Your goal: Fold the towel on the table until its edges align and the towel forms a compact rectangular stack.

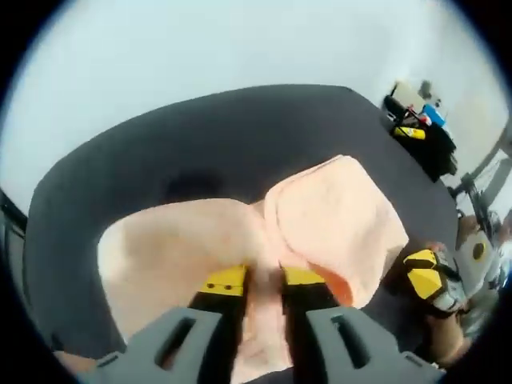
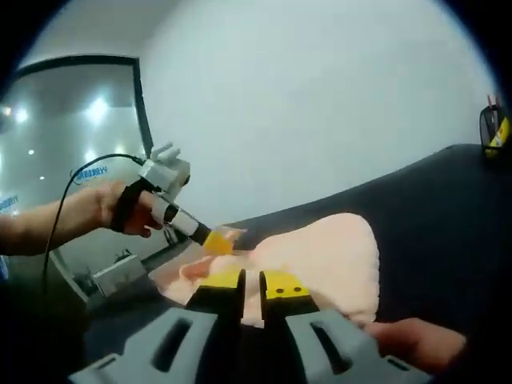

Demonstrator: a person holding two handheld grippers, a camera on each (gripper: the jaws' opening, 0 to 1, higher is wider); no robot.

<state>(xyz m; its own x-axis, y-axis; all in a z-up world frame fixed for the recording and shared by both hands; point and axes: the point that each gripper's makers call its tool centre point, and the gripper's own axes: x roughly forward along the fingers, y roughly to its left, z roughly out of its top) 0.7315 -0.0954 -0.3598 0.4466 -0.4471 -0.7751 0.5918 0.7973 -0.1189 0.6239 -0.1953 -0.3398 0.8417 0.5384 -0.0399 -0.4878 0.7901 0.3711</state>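
We see the peach towel [image 1: 240,240] lying on the dark worktop [image 1: 200,144], bunched toward its middle, with one rounded flap [image 1: 336,216] lifted and folded over the rest. In the left gripper view the left gripper [image 1: 262,280] sits at the towel's near edge, its yellow-tipped jaws a little apart with a ridge of cloth gathered between them, so we read it as pinching the towel. Beside the towel's flap, at the worktop's edge, the right gripper [image 1: 428,276] comes in with its yellow and black tip just off the cloth, held by a hand [image 1: 448,340].

In the right gripper view the right gripper [image 2: 252,284] has its jaws pressed nearly together at the towel's [image 2: 320,256] edge; a fold of cloth lies right at the tips, but we cannot tell whether it is caught between them. Across the towel from it, the left gripper [image 2: 214,238] reaches in, its yellow tip touching the cloth, gripped by a hand [image 2: 128,212] with a black cable [image 2: 72,192] trailing from it. A fingertip [image 2: 416,340] shows just beside the towel at the near side. Beyond the towel, at the worktop's far corner, small yellow and black items [image 1: 412,112] stand well apart from it.
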